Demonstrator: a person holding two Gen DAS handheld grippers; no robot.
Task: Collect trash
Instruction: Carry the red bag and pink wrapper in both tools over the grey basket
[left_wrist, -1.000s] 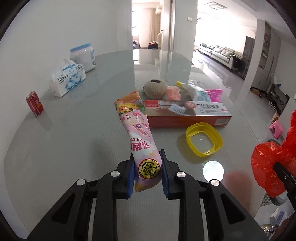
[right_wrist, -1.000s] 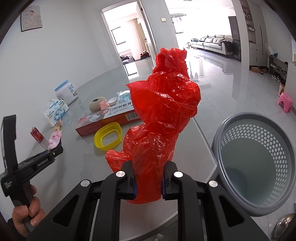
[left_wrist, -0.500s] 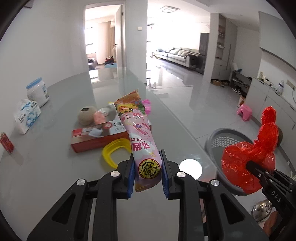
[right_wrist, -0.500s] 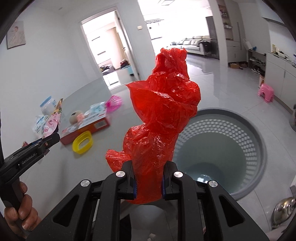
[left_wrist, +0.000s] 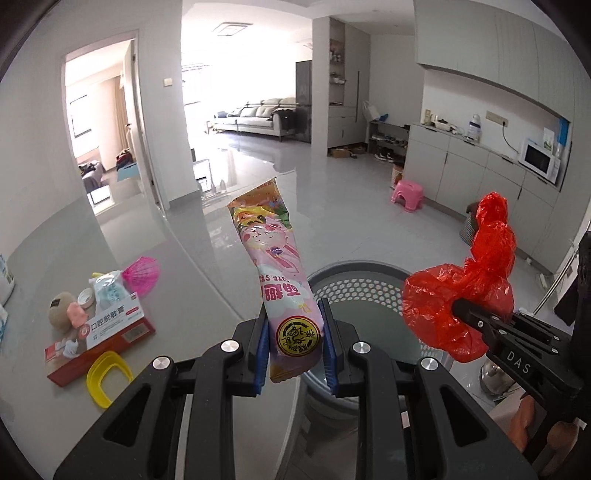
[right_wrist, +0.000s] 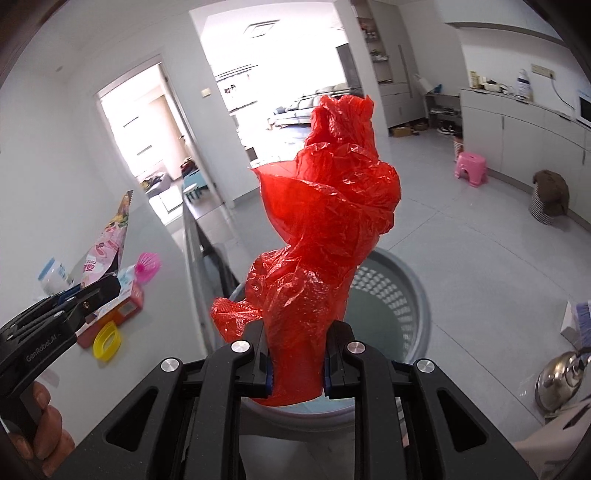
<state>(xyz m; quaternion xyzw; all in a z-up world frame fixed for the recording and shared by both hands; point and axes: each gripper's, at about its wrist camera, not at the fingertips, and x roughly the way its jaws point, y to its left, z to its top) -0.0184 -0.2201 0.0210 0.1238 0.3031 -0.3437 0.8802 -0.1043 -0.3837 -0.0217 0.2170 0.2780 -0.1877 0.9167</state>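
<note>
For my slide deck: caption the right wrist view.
Right gripper clamps a crumpled red plastic bag above the grey perforated basket.

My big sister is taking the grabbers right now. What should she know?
Left hand-held gripper: shut on the pink snack wrapper, held at the table edge, by the grey basket.
Right hand-held gripper: shut on the crumpled red plastic bag, held over the basket on the floor.
Done: both pieces are picked up and carried to the basket.
Left: open both grippers so they drop in. What I can see of the basket's inside looks empty. The red box, yellow ring and small items sit on the table.
</note>
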